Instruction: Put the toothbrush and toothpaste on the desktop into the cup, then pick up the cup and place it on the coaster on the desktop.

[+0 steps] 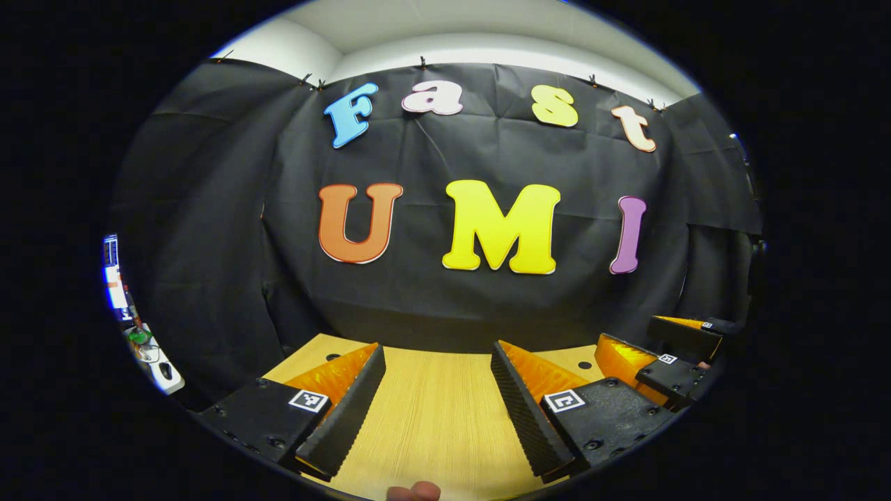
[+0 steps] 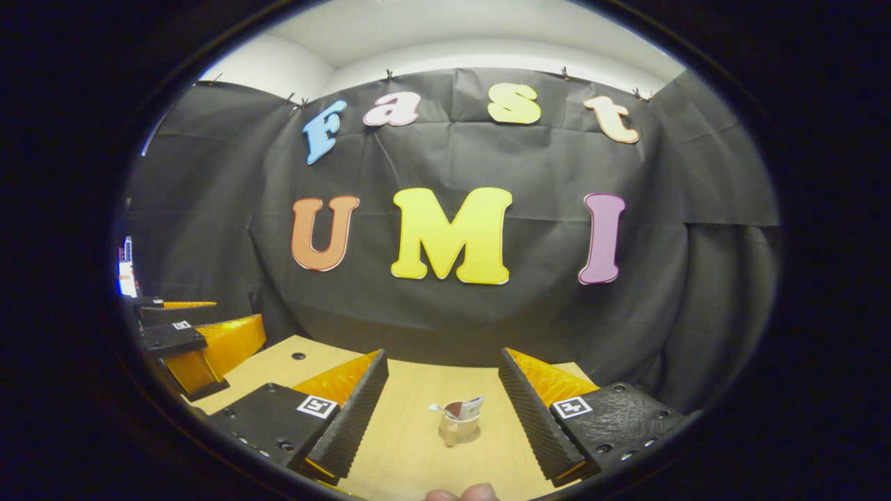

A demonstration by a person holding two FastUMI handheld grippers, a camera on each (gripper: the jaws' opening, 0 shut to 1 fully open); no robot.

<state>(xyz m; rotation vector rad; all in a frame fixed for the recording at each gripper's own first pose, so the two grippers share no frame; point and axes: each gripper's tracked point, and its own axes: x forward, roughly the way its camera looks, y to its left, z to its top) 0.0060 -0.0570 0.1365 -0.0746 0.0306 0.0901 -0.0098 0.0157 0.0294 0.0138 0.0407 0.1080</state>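
Note:
In the right gripper view a small tan cup (image 2: 459, 422) stands upright on the wooden desktop (image 2: 411, 445). It lies ahead of my right gripper (image 2: 443, 358), in line with the gap between the wide-apart fingers, and nothing touches it. A white toothbrush (image 2: 437, 408) and a toothpaste tube (image 2: 474, 406) stick out of the cup's top. What lies under the cup I cannot tell. My left gripper (image 1: 437, 355) stands open over bare desktop (image 1: 438, 417), holding nothing. Each gripper also appears at the edge of the other's view: the right gripper (image 1: 637, 337), the left gripper (image 2: 237, 311).
The black cloth wall closes the back of the desktop just beyond the cup. Small round holes (image 2: 298, 355) mark the desktop's far corners. A fingertip (image 1: 414, 491) of the holding hand shows at the bottom edge. Cluttered shelving (image 1: 143, 341) lies past the cloth at far left.

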